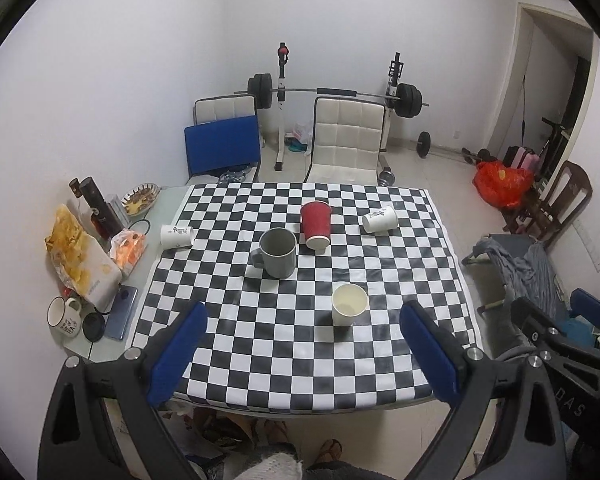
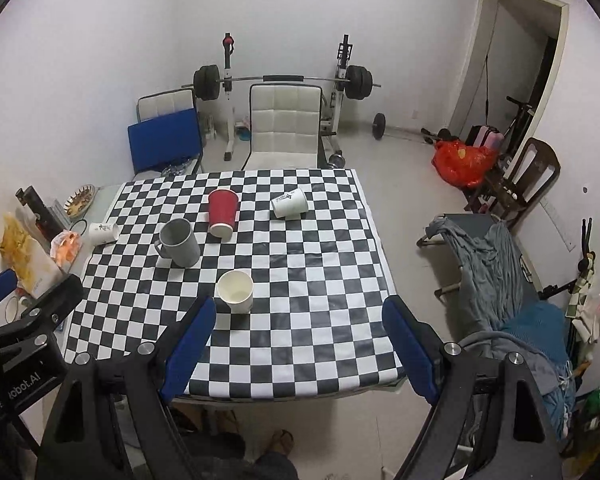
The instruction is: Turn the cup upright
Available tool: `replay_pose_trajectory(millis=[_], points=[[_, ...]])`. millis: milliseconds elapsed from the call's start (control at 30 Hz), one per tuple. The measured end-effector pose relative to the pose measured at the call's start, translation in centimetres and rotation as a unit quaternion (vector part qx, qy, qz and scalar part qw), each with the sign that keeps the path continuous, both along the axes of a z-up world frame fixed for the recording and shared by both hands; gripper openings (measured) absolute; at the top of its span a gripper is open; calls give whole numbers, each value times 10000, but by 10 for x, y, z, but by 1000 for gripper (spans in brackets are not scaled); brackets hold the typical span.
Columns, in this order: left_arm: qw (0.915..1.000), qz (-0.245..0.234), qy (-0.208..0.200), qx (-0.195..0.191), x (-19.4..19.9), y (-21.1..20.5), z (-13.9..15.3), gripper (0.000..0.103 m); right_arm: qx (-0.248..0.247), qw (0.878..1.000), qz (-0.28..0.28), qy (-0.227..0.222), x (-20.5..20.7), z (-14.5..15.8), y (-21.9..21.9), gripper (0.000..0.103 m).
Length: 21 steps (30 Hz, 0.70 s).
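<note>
Both my grippers — left (image 1: 302,354), right (image 2: 300,344) — hang spread wide, empty. Nearest toppled white paper cup (image 2: 289,203) lies sideways far-right on the checkered cloth (image 2: 300,280) — right hand's closer.

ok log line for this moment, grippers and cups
left gripper open, empty | right gripper open, empty | red paper cup inverted | two printed white paper cups lying sideways

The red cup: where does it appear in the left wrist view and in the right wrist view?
Left wrist view: the red cup stands just right of centre, on the far part of the checkered cloth.
Right wrist view: the red cup stands left of centre, again on the far part.
Shared landmark: the grey mug, left of it and nearer to the camera.
</note>
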<state>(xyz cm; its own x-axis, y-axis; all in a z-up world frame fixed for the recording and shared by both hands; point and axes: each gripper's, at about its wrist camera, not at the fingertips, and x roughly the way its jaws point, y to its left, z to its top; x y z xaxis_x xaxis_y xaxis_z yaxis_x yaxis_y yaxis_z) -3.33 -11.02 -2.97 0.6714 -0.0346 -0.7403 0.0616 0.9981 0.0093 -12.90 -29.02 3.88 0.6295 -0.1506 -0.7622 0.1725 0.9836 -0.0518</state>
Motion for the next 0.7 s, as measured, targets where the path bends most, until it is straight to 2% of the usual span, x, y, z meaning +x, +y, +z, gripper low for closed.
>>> replay_pose_trajectory(millis=[467,700], points=[[10000,-3,-96,-14,-5,2,6,98,-61,9999,29,-100,-3,20,0,87],[9999,18,-121,11,-5,1,9,98,-40,9999,44,-88,-2,19,1,87]])
